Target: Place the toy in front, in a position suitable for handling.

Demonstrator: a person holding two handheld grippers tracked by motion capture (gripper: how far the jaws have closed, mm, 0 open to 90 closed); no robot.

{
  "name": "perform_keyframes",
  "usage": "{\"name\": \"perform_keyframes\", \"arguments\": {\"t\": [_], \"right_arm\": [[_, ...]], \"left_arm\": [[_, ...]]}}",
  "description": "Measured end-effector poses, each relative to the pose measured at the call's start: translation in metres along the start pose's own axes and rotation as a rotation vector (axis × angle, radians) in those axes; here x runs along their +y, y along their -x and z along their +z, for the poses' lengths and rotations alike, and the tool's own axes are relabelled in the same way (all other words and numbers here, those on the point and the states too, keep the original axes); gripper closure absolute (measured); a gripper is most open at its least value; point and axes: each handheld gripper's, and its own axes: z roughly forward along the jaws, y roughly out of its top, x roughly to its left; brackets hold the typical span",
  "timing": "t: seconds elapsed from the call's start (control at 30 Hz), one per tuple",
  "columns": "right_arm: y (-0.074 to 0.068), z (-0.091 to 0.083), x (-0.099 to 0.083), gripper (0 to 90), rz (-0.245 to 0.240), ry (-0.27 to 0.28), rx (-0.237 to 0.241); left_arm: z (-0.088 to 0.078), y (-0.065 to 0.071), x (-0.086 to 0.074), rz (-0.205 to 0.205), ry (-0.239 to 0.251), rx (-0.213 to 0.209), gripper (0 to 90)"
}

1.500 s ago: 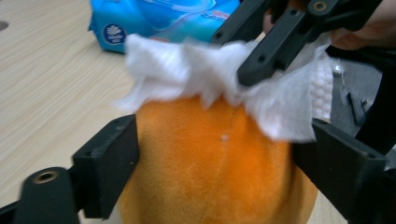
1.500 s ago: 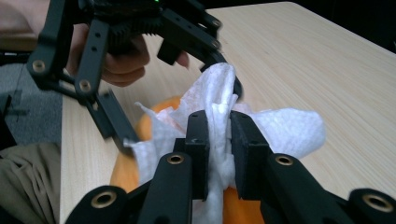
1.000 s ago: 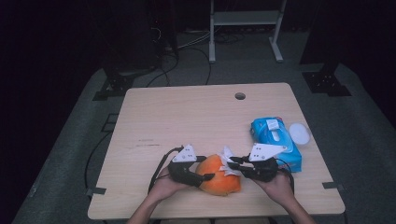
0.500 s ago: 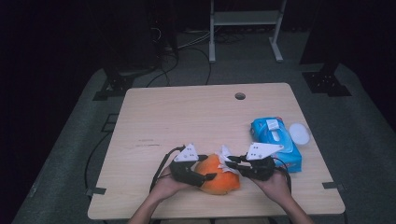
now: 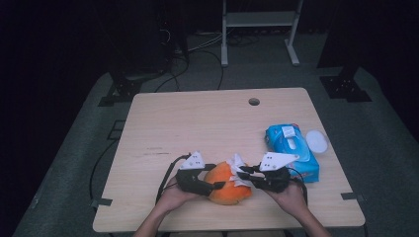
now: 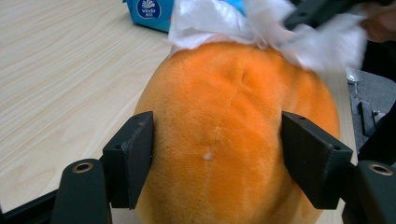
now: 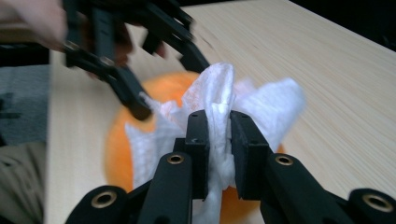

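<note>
Item: orange plush toy [image 5: 228,183], rounded, lay on the wooden table [image 5: 207,123] near its front edge, between the two grippers. The left gripper [image 6: 217,154] clasped the toy from the toy's left side, its jaws set wide with a pad pressed on either flank of the plush; those jaws had just closed a trifle further on it. A white tissue [image 7: 219,100], crumpled, lay over the top of the toy on its far, right-hand part, touching the fur. The right gripper [image 7: 219,154] stood just right of the toy, its jaws drawn nearly together and pinching a fold of the tissue between the pads. A blue wipes pack [image 5: 291,150] lay flat on the table to the right of the toy and behind the right gripper, near but apart. A white round lid [image 5: 316,141] rested just beyond the pack, farther right of the toy. A round cable hole [image 5: 254,101] sat in the tabletop well behind the toy.
</note>
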Motion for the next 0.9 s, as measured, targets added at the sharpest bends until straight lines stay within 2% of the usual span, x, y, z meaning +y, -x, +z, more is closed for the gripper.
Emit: {"name": "perform_keyframes", "arguments": {"t": [0.13,0.2,0.27,0.3,0.4,0.43,0.47,0.53,0.63,0.77,0.87,0.9], "right_arm": [[0.01,-0.004,-0.007,77.3,0.032,-0.021,-0.036],[0.01,-0.006,-0.005,77.3,0.048,0.005,-0.021],[0.008,-0.006,-0.004,77.2,0.046,0.012,-0.011],[0.001,-0.003,0.001,77.2,0.019,0.022,0.014],[-0.002,0.0,0.001,77.2,-0.005,0.006,0.007],[0.002,0.0,-0.001,77.2,0.018,0.005,0.013],[0.002,0.0,-0.001,77.2,0.018,0.005,0.013],[0.008,-0.002,-0.004,77.2,0.031,-0.009,-0.013],[0.013,-0.006,-0.007,77.2,0.069,-0.004,-0.018],[0.0,-0.003,0.002,77.2,0.034,0.039,0.043],[-0.006,0.001,0.004,77.2,0.0,0.022,0.049],[-0.003,0.001,0.002,77.2,0.013,0.022,0.054]], "left_arm": [[0.0,0.0,0.0,-0.002,0.002,-0.001,28.9],[0.0,-0.001,-0.001,-0.009,0.009,-0.006,28.9],[0.0,-0.002,-0.001,-0.01,0.01,-0.007,28.9],[0.0,-0.001,-0.001,-0.008,0.008,-0.009,28.9],[0.0,-0.001,-0.002,-0.004,0.006,-0.01,29.0],[-0.001,-0.001,-0.002,-0.005,0.008,-0.01,29.3],[-0.001,-0.001,-0.002,-0.005,0.008,-0.01,29.3],[-0.001,-0.001,-0.002,-0.005,0.009,-0.011,29.3],[0.0,-0.001,-0.002,-0.006,0.011,-0.011,29.3],[0.0,-0.002,-0.003,-0.011,0.014,-0.012,29.3],[0.0,-0.001,-0.003,-0.012,0.014,-0.013,29.3],[0.0,-0.001,-0.003,-0.008,0.014,-0.013,29.7]]}}
